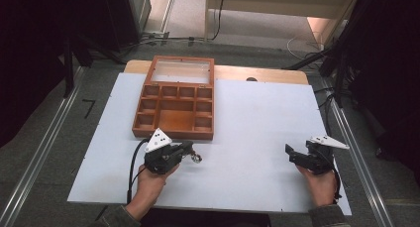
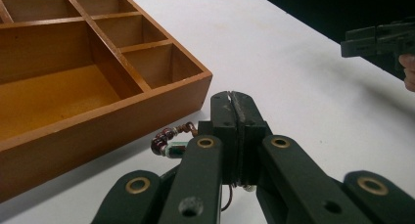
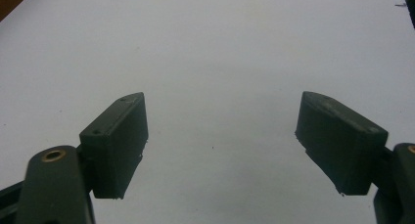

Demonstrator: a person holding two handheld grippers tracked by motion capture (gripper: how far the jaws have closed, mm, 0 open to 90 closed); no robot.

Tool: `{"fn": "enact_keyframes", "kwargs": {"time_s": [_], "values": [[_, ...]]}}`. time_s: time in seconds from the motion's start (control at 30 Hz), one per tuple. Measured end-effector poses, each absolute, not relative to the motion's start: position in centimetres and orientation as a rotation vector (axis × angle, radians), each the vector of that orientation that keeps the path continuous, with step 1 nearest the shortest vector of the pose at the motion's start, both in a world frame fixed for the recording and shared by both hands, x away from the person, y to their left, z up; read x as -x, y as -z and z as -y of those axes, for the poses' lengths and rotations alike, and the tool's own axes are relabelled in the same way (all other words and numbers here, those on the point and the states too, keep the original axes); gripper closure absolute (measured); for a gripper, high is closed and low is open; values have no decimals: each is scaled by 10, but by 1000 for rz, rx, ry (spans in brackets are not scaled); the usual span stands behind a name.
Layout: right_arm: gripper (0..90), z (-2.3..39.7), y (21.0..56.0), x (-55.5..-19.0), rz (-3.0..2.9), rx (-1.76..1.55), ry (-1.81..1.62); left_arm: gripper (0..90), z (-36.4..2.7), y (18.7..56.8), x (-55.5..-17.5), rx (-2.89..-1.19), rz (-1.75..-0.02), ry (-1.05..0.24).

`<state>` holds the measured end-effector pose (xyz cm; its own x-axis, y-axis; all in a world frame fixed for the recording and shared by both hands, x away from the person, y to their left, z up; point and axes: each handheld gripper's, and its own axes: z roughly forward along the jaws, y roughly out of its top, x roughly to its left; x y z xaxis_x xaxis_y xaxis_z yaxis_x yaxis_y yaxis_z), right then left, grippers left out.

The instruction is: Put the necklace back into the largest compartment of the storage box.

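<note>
White table (image 1: pixel 257 138) across the frame, open wooden compartment box (image 1: pixel 176 105) at upper centre, left gripper (image 1: pixel 189 148) just below its front edge, jaws clamped on a beaded bracelet (image 2: pixel 169 140) dangling beside them, right gripper (image 3: pixel 220 141) at lower right, jaws apart.

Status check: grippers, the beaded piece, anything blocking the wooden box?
Left gripper shut on beaded bracelet. Right gripper open, empty. Wooden box open, path clear.

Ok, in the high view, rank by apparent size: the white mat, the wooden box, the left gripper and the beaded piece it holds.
Largest to smallest:
1. white mat
2. wooden box, lid open
3. left gripper, jaws shut on the piece
4. beaded piece, far the smallest; its full length is hidden by the jaws.
</note>
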<state>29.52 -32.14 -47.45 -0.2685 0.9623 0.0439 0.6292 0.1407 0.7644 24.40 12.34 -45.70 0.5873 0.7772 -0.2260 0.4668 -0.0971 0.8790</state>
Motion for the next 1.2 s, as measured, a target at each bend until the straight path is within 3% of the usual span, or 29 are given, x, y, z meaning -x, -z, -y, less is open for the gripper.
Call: {"fn": "enact_keyframes", "kwargs": {"time_s": [1.2], "values": [[178, 320, 475, -295, -1964, -1517, -948, 896, -144, 440, -263, -1683, -1086, -433]]}}
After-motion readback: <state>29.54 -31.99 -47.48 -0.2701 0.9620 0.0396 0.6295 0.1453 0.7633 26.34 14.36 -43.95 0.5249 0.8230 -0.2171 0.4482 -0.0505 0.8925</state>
